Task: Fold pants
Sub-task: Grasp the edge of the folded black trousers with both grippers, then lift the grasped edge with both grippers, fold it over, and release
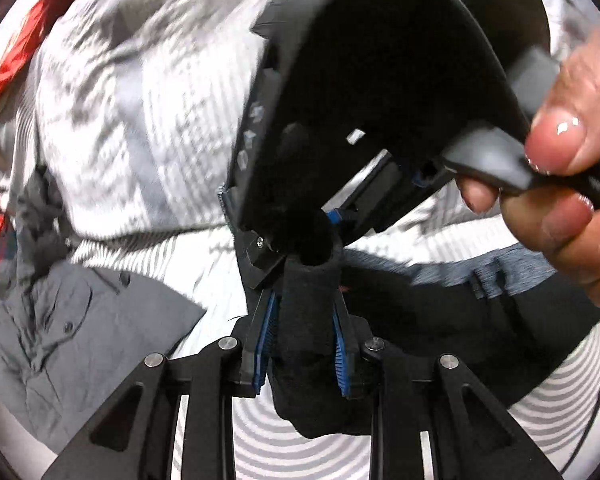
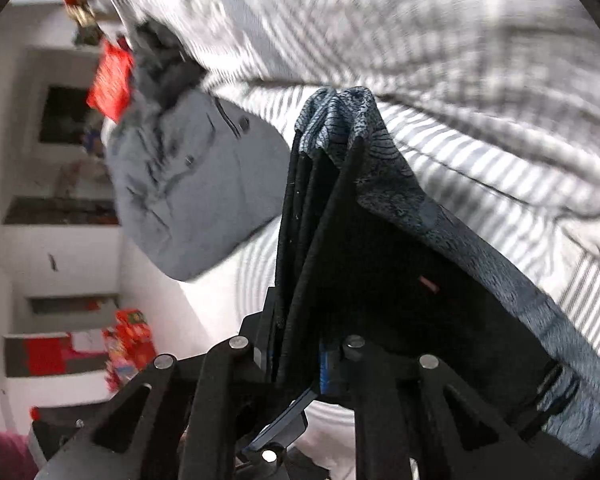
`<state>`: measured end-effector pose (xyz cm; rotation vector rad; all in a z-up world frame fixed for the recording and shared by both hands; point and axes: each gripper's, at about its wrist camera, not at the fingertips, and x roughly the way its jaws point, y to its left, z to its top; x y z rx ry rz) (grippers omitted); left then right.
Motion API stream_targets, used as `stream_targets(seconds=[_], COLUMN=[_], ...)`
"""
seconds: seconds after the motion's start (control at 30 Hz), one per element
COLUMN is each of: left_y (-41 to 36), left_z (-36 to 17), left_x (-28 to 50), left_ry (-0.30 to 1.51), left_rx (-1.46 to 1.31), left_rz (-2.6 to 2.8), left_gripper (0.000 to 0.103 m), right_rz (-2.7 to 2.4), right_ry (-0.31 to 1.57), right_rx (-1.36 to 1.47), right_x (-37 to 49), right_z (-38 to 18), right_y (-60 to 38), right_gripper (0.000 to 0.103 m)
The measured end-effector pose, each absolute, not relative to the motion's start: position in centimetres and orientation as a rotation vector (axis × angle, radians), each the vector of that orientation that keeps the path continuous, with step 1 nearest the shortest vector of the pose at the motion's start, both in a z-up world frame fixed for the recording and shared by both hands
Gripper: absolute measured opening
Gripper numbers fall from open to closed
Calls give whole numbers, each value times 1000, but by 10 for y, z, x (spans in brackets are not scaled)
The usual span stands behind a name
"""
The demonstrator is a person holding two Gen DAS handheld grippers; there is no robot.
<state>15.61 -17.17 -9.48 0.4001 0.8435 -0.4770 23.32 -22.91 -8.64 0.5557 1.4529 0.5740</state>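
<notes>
The pants [image 1: 440, 312] are dark, with a blue-grey patterned waistband, and hang above a striped bed. My left gripper [image 1: 306, 320] is shut on a bunched fold of the dark fabric between its blue pads [image 1: 266, 344]. The right gripper's black body [image 1: 360, 92] fills the upper middle of the left wrist view, with a hand [image 1: 568, 184] around its handle. In the right wrist view my right gripper [image 2: 300, 320] is shut on several stacked layers of the pants [image 2: 380, 240], whose waistband end sticks up between the fingers.
A crumpled grey button shirt [image 1: 68, 344] lies on the striped sheet [image 1: 300, 452] at the left; it also shows in the right wrist view [image 2: 188, 188]. A striped duvet [image 2: 420, 40] lies behind. Red items and wall shelves [image 2: 60, 216] are at the left.
</notes>
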Motion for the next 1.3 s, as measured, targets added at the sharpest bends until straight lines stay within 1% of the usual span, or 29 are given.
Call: stream_targets(seconds=[0.3,0.47,0.67,0.8,1.0,1.07,1.1,1.13,1.17,1.2,1.27,1.3], left_y=[-260,-320,-384,-419,-458,-458,-461,-461,-464,-464,-459,-455], left_z=[-46,-41,-59,-86,-133,-144,-150,-153,-158,-159,-156,-152], left_x=[96,53,7,-17,-38,-40,-42,-41,-43,-46,-52,-54], left_ry=[749,747,754,775,835,852,862,876,901,925,933,937], left_rx=[472,514,582,640,722,735,748,751,752,745,735,729], left_rz=[-672,-806,-922,-973,-968,-953,-949,-955,-968,-978,-998,-1006], left_gripper=[27,27,27,27,28,29,36,52,62,66,66,66], right_rz=[502,414,300,240,201,198,199,198,191,175,141,128], right_ry=[1237,1152,1075,1046,1061,1063,1063,1065,1065,1067,1072,1073], right_rx=[783,885,1042,1141,1194,1204,1208,1210,1211,1213,1218,1210], right_x=[147,86,12,-24,-40,-42,-42,-43,-44,-46,-52,-58], right_z=[-43,-43,-72,-105,-161,-176,-181,-185,-188,-189,-188,-186], right_y=[-348,-419,-495,-533,-558,-562,-561,-560,-562,-563,-567,-569], right_gripper=[16,16,16,16,16,16,16,17,18,22,28,28])
